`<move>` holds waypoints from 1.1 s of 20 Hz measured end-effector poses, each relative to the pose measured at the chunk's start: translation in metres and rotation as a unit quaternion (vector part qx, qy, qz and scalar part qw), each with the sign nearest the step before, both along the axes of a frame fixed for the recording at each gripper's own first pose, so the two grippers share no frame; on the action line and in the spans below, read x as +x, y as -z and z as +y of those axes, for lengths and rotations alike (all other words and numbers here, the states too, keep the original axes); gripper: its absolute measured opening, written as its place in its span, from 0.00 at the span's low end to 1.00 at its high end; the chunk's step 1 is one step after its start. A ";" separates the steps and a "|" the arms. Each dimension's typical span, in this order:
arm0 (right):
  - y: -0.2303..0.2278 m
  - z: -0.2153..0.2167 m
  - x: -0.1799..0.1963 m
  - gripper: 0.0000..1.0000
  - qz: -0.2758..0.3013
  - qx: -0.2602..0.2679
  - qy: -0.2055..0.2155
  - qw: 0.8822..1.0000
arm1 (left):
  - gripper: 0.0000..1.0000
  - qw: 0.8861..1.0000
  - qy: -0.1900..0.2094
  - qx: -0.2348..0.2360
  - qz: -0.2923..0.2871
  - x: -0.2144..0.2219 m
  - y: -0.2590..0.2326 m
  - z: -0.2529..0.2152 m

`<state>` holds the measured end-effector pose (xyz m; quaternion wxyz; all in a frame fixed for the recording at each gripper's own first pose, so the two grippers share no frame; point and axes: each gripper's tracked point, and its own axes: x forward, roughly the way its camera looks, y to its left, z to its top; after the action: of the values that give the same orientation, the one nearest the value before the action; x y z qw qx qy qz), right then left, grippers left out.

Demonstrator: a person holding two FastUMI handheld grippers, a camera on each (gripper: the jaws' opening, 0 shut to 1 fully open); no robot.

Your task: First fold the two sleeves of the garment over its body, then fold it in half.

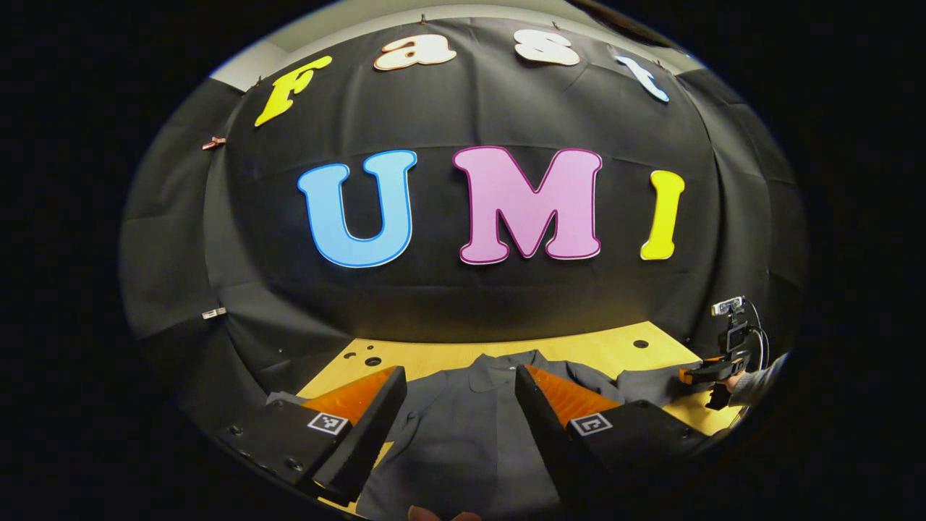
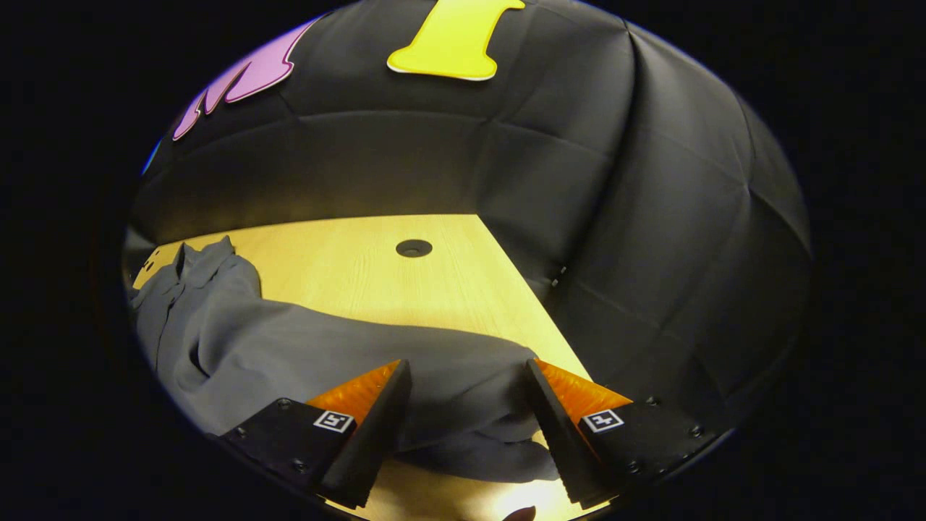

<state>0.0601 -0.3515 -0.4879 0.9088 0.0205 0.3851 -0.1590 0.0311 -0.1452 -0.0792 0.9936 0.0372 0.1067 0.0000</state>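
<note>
A grey collared shirt (image 1: 463,427) lies flat on the wooden table (image 1: 600,347), collar toward the wall. My left gripper (image 1: 461,376) hovers open above the shirt's body, nothing between its fingers. The shirt's right sleeve (image 1: 644,383) stretches toward the right gripper (image 1: 698,373), seen far off at the right with a sleeved hand holding it. In the right gripper view the same sleeve (image 2: 362,347) runs across the table from the shirt's body (image 2: 188,311), and my right gripper (image 2: 469,373) stands open just over the sleeve's end, fingers on either side of the cloth.
The light wooden table (image 2: 376,275) has a round hole (image 2: 414,248) in it and several small holes near its far left corner (image 1: 362,356). The black cloth wall closes in behind and on both sides of the table.
</note>
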 end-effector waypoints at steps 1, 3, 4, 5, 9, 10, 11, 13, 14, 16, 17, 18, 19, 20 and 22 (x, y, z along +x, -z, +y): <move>0.007 0.001 -0.004 0.98 0.008 0.001 -0.005 1.000 | 0.95 1.000 0.000 0.003 0.000 0.000 0.000 -0.003; 0.009 0.002 -0.005 0.98 0.009 0.001 -0.013 1.000 | 0.96 1.000 0.000 0.009 0.004 -0.001 0.001 -0.007; 0.012 0.002 -0.005 0.99 0.013 0.006 -0.013 1.000 | 0.96 1.000 0.000 0.012 0.006 -0.002 0.003 -0.010; 0.011 0.002 -0.007 0.98 0.010 0.012 -0.008 1.000 | 0.96 1.000 -0.001 0.013 0.008 -0.002 0.004 -0.012; 0.016 0.009 -0.007 0.83 0.015 0.061 0.027 0.998 | 0.96 1.000 -0.006 0.011 0.008 -0.006 0.004 -0.016; 0.017 0.008 -0.007 0.75 0.021 0.060 0.020 0.998 | 0.97 1.000 -0.008 0.011 0.006 -0.008 0.004 -0.016; 0.017 0.011 -0.006 0.56 0.019 0.056 0.010 0.998 | 0.96 1.000 -0.011 0.013 0.003 -0.010 0.001 -0.014; 0.017 0.014 -0.005 0.19 0.024 0.038 -0.006 0.999 | 0.96 0.999 -0.024 0.021 -0.001 -0.016 -0.003 -0.007; 0.015 0.015 -0.006 0.12 0.026 0.029 -0.014 0.999 | 0.96 0.999 -0.030 0.024 -0.003 -0.021 -0.005 -0.004; 0.015 0.013 -0.004 0.06 0.032 0.021 -0.013 0.999 | 0.96 0.999 -0.045 0.024 -0.007 -0.031 -0.008 0.002; 0.014 0.014 -0.005 0.06 0.037 0.026 -0.008 0.999 | 0.96 0.998 -0.054 0.021 -0.008 -0.036 -0.010 0.006; 0.011 0.015 -0.005 0.06 0.037 0.033 0.001 0.999 | 0.96 0.998 -0.061 0.017 -0.011 -0.041 -0.010 0.011; 0.006 0.016 -0.006 0.06 0.033 0.035 0.008 0.999 | 0.96 0.998 -0.066 0.013 -0.015 -0.046 -0.012 0.015; -0.001 0.016 -0.007 0.06 0.030 0.035 0.013 0.999 | 0.96 0.997 -0.068 0.012 -0.017 -0.048 -0.013 0.022; -0.020 0.021 -0.009 0.06 0.018 0.027 0.011 0.999 | 0.98 0.997 -0.073 0.016 -0.024 -0.050 -0.016 0.038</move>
<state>0.0506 -0.3306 -0.4681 0.8991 0.0463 0.4053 -0.1590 -0.0185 -0.1067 -0.0637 0.9926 0.0448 0.0848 0.0748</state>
